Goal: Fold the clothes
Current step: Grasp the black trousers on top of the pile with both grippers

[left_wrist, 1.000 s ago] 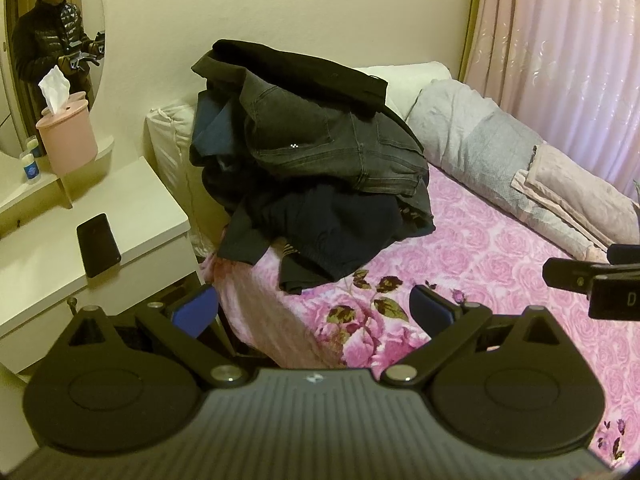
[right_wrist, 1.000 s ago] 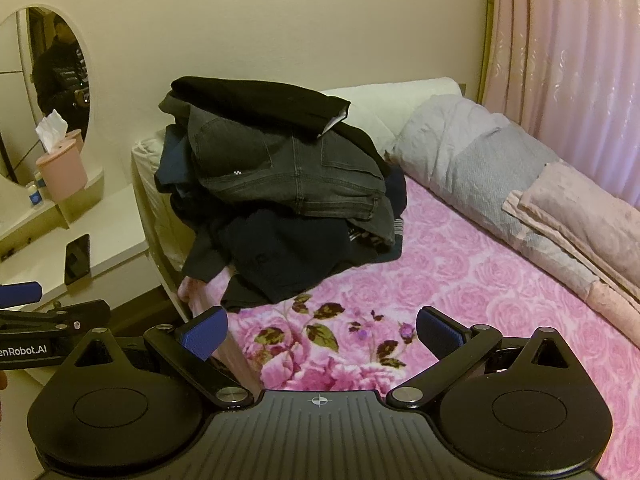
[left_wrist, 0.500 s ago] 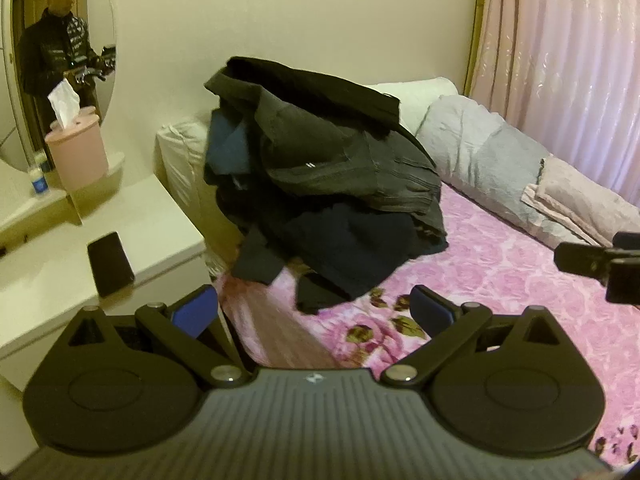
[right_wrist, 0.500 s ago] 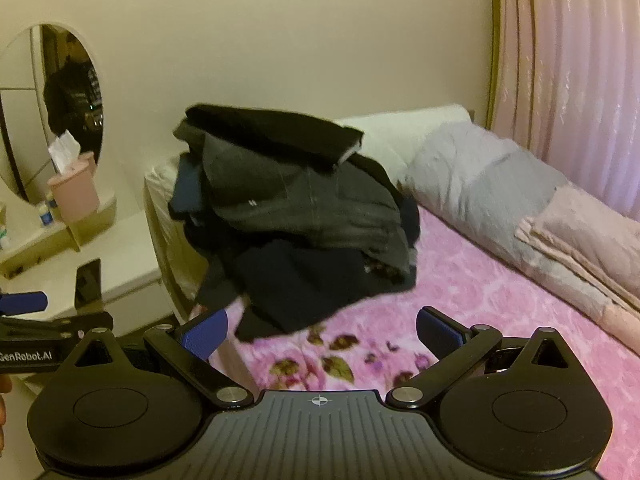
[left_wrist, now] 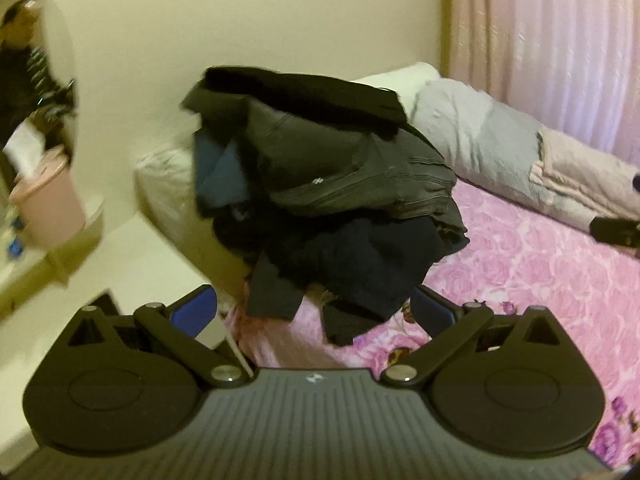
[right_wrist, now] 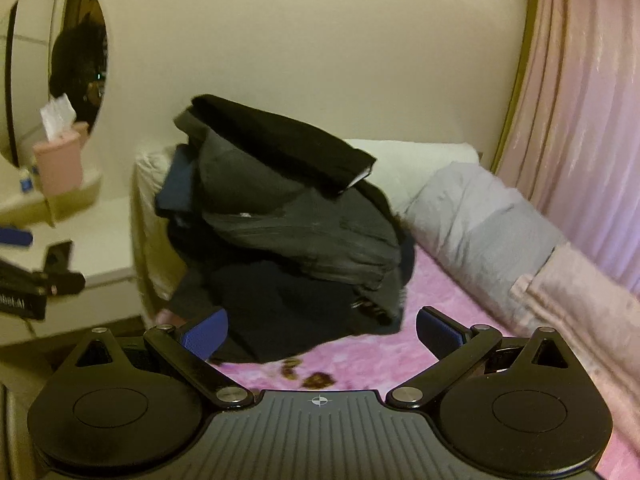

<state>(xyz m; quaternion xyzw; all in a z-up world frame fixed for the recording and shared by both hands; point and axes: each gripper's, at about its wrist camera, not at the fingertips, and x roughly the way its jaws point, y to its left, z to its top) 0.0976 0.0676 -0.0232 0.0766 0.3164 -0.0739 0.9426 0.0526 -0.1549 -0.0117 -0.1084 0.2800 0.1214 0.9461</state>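
Note:
A tall pile of dark clothes (left_wrist: 328, 184) sits at the head of a bed with a pink rose bedspread (left_wrist: 520, 264): a black garment on top, grey jeans under it, dark navy pieces below. It also shows in the right wrist view (right_wrist: 288, 240). My left gripper (left_wrist: 314, 312) is open and empty, just short of the pile's lower edge. My right gripper (right_wrist: 322, 332) is open and empty, close to the pile's bottom. The left gripper shows at the left edge of the right wrist view (right_wrist: 36, 280).
A white nightstand (right_wrist: 104, 248) stands left of the bed, with a pink tissue box (right_wrist: 60, 164) and an oval mirror (right_wrist: 60, 64) behind. A grey rolled quilt (right_wrist: 480, 216), a folded pink blanket (right_wrist: 580, 292) and pink curtains (right_wrist: 580, 100) lie to the right.
Both grippers have moved forward toward the pile, which now looms larger and closer to the fingers. Both stay open and empty.

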